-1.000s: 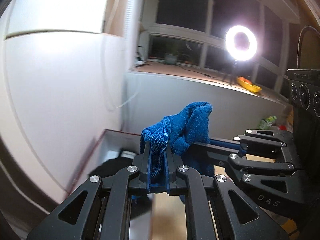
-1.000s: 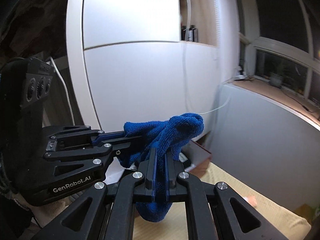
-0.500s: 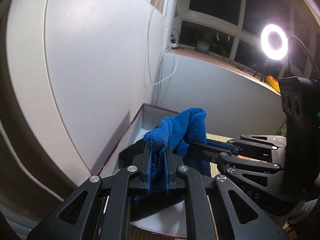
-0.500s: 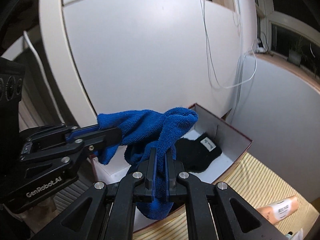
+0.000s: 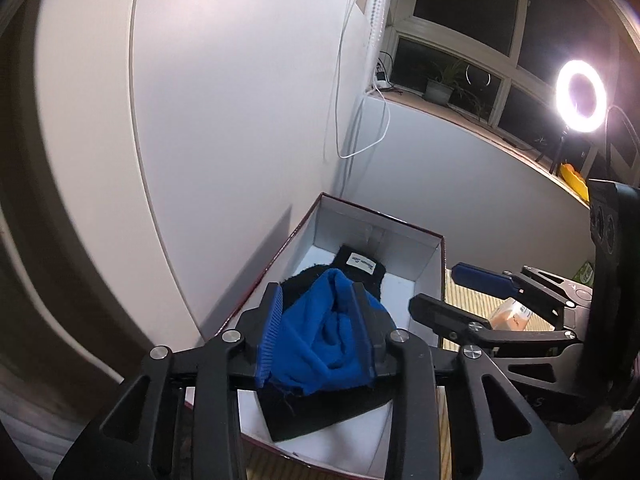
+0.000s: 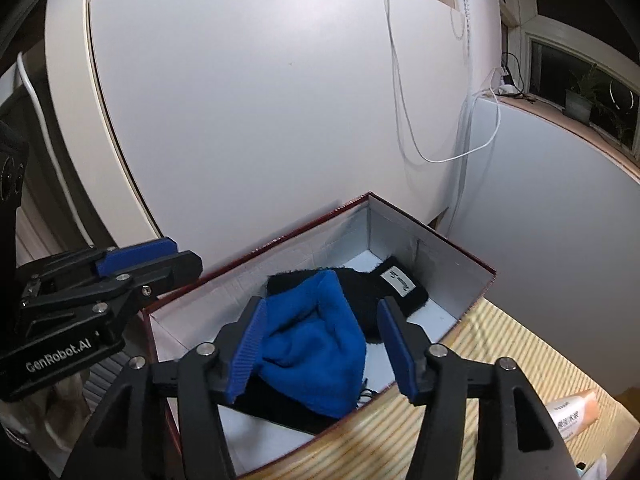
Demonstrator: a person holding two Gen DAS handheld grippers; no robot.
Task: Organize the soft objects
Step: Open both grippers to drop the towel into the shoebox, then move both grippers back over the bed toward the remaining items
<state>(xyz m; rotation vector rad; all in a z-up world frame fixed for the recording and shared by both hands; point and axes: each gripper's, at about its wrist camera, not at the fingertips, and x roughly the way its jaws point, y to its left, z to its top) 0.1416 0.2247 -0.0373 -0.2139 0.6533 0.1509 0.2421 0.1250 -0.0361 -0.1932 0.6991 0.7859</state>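
Note:
A blue towel lies bunched in the white-lined cardboard box, on top of a black knit item with a white label. My left gripper hovers over the box's near-left end, its jaws opening. Seen from the right wrist, nothing sits between its pads. My right gripper hangs just above the towel, jaws opening wide, and the towel lies below the gap, free of the pads.
The box stands on a woven straw mat against a white cabinet front with a dangling white cable. An orange tube lies on the mat to the right. A ring light glows at the windowsill.
Both grippers sank toward the box with the towel pinched between them, then opened. The towel dropped onto the black item in the box.

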